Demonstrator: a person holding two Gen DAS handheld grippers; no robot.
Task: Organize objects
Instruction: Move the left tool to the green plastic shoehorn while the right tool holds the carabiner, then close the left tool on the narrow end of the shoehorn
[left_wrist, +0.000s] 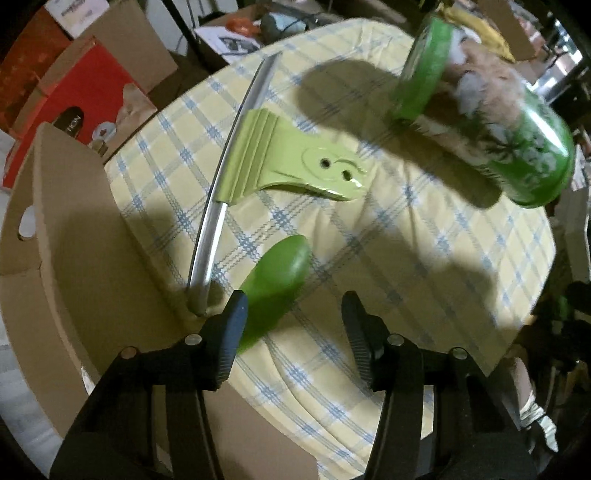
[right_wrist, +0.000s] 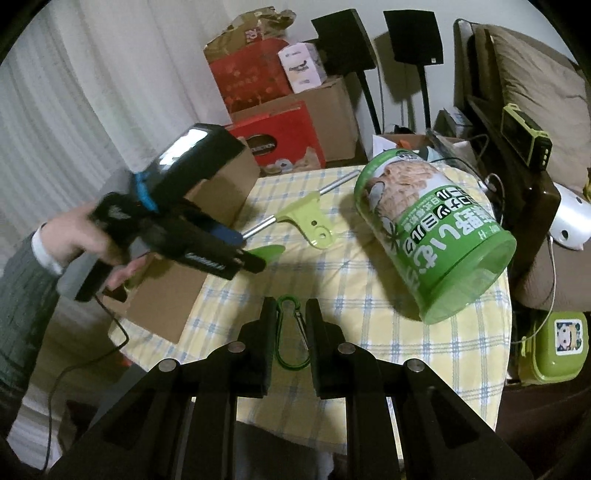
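1. While we are holding a gripper in each hand over the checked cloth (left_wrist: 424, 236), we are pointing the left gripper (left_wrist: 293, 317) down at a green handle (left_wrist: 275, 280).
2. We are keeping its jaws partly spread; the handle is lying beside the left finger (left_wrist: 232, 332), and we cannot tell whether the pad is touching it. Nothing is gripped.
3. We are seeing the handle run out from under a steel rod (left_wrist: 216, 218) that carries a pale green bracket (left_wrist: 291, 166); the whole tool is lying flat on the cloth, its near end at the wall of the cardboard box (left_wrist: 74, 258).
4. We are pinching a green carabiner (right_wrist: 291, 334) in the right gripper (right_wrist: 291, 317), whose jaws are pressed close on its two long sides, above the near edge of the table.
5. We are looking past it at the jar (right_wrist: 432, 236), which is lying on its side on the cloth, right of the tool and apart from it, its base toward the right camera.
6. We are also seeing, from the right wrist, our left hand (right_wrist: 92, 240) around the left gripper's grip, its tip just above the handle (right_wrist: 267, 253), beside the box (right_wrist: 177, 280).
7. We are working with red cartons (right_wrist: 280, 136) stacked behind the table.
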